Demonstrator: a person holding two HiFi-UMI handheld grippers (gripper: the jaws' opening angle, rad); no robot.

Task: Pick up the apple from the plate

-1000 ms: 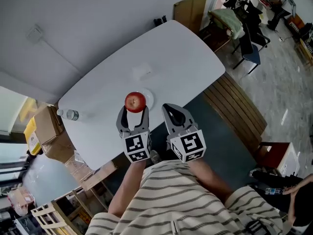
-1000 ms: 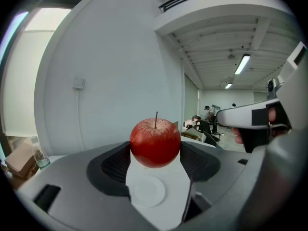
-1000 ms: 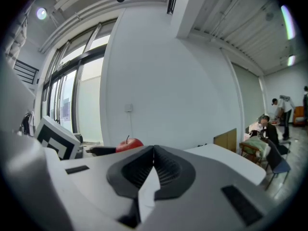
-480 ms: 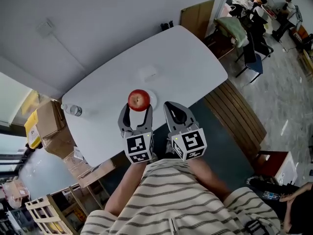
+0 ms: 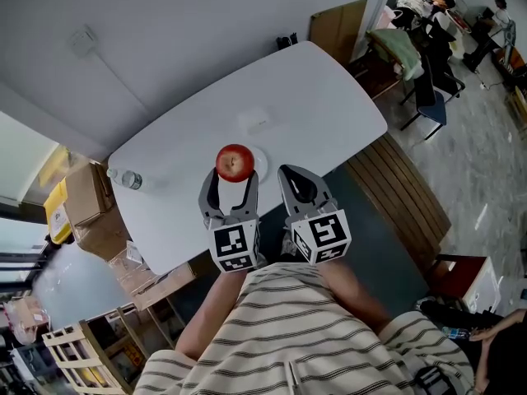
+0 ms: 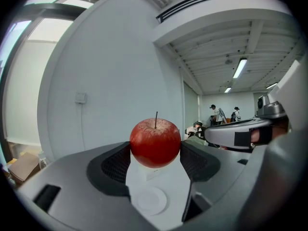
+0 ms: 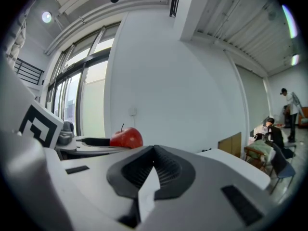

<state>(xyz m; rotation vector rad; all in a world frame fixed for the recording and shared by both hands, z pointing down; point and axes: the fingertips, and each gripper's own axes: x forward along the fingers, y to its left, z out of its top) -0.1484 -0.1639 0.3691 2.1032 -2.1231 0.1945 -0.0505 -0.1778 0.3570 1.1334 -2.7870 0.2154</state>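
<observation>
A red apple point(image 5: 235, 162) with a stem is clamped between the dark pads of my left gripper point(image 5: 233, 174), held up off the table. In the left gripper view the apple point(image 6: 155, 142) hangs well above the small white plate point(image 6: 150, 200), which lies bare on the white table. From the head view the plate's rim point(image 5: 261, 164) peeks out to the right of the apple. My right gripper point(image 5: 290, 174) hovers beside the left one, shut with nothing in it; its own view shows its jaws point(image 7: 153, 150) closed together and the apple point(image 7: 126, 138) off to the left.
The white table point(image 5: 321, 97) carries a flat white card point(image 5: 256, 123) beyond the plate and a water bottle point(image 5: 126, 178) near its left edge. Cardboard boxes point(image 5: 82, 212) stand on the floor at left, a slatted wooden bench point(image 5: 403, 192) at right, chairs point(image 5: 428, 89) at far right.
The left gripper has kept its hold on the apple and carried it slightly up and away from the plate. The right gripper stays shut alongside.
</observation>
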